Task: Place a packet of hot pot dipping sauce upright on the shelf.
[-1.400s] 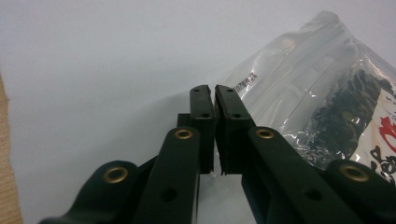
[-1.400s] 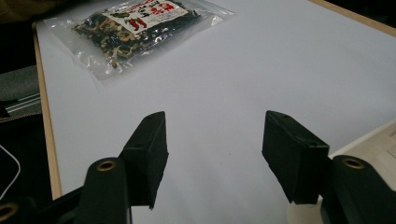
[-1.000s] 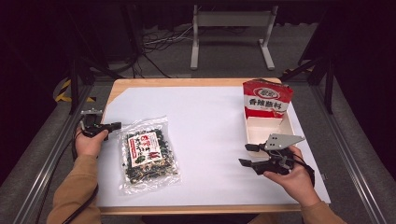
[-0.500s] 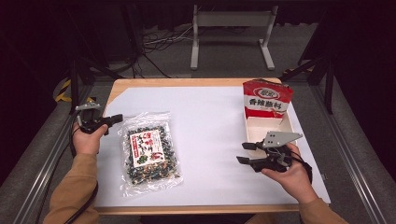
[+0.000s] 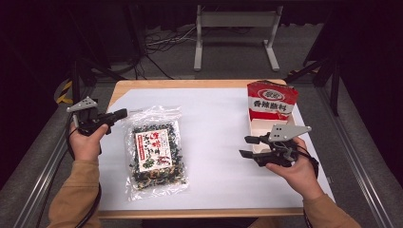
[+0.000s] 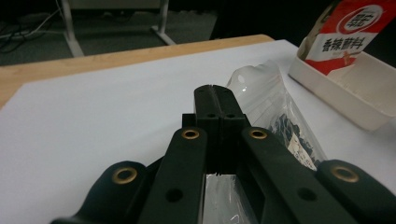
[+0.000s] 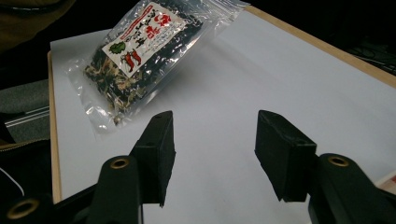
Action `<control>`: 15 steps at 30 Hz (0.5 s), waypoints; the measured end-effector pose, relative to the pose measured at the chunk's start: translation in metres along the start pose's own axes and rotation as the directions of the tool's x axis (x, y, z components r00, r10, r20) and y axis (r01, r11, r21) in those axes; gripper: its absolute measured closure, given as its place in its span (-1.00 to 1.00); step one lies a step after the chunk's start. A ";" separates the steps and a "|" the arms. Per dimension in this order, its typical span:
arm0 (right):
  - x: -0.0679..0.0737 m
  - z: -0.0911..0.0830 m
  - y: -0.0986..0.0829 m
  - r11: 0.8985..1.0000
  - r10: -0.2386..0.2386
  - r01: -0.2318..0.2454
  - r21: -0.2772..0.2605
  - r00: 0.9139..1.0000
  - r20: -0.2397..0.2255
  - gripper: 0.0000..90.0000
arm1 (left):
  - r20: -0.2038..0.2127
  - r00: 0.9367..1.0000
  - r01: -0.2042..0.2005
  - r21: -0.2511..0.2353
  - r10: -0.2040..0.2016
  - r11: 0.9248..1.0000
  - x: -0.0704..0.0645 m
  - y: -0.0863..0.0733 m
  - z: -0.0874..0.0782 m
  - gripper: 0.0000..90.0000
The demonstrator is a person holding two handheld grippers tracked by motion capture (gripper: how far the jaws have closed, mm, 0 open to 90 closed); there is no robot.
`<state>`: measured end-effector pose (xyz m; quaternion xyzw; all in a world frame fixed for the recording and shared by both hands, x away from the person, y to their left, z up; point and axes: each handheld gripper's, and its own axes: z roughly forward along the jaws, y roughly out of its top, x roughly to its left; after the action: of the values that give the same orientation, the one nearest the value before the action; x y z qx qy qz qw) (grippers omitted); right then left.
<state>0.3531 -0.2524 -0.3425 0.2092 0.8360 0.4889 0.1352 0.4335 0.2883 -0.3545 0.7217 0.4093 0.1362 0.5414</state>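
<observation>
Left gripper [image 5: 121, 113]: jaws pressed together, empty, tips just beside the clear top edge of the spice bag [image 5: 155, 151]. Right gripper [image 5: 248, 147]: jaws wide, bag well ahead. Best to open left, pinch the flat seal squarely; white tray [image 5: 256, 127] lies beyond.

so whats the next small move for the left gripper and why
Probably open the left gripper and ease it onto the clear plastic bag of dark dried spice mix: its fingers are shut just off the bag's top left corner, while the right gripper waits open beside the white tray.
</observation>
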 end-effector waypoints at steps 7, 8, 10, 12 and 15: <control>0.003 0.005 0.011 0.999 0.006 -0.007 -0.035 1.000 -0.016 0.04 | 0.048 0.998 -0.035 -0.074 0.039 0.997 -0.019 0.010 -0.019 1.00; 0.004 0.007 0.013 0.999 0.008 -0.009 -0.041 1.000 -0.021 0.04 | 0.055 0.997 -0.042 -0.082 0.047 0.996 -0.022 0.011 -0.021 1.00; 0.005 0.010 0.015 0.999 0.007 -0.008 -0.044 1.000 -0.027 0.03 | 0.061 0.996 -0.054 -0.089 0.059 0.995 -0.025 0.014 -0.025 1.00; 0.006 0.012 0.016 0.999 0.007 -0.008 -0.046 0.999 -0.031 0.04 | 0.069 0.996 -0.057 -0.099 0.064 0.993 -0.028 0.015 -0.028 1.00; 0.009 0.018 0.020 0.999 0.023 -0.026 -0.045 0.998 -0.059 0.04 | 0.082 0.994 -0.065 -0.118 0.075 0.991 -0.033 0.018 -0.034 1.00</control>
<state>0.3577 -0.2256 -0.3341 0.2017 0.8256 0.5155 0.1094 0.3987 0.2851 -0.3177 0.7083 0.3516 0.1473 0.5941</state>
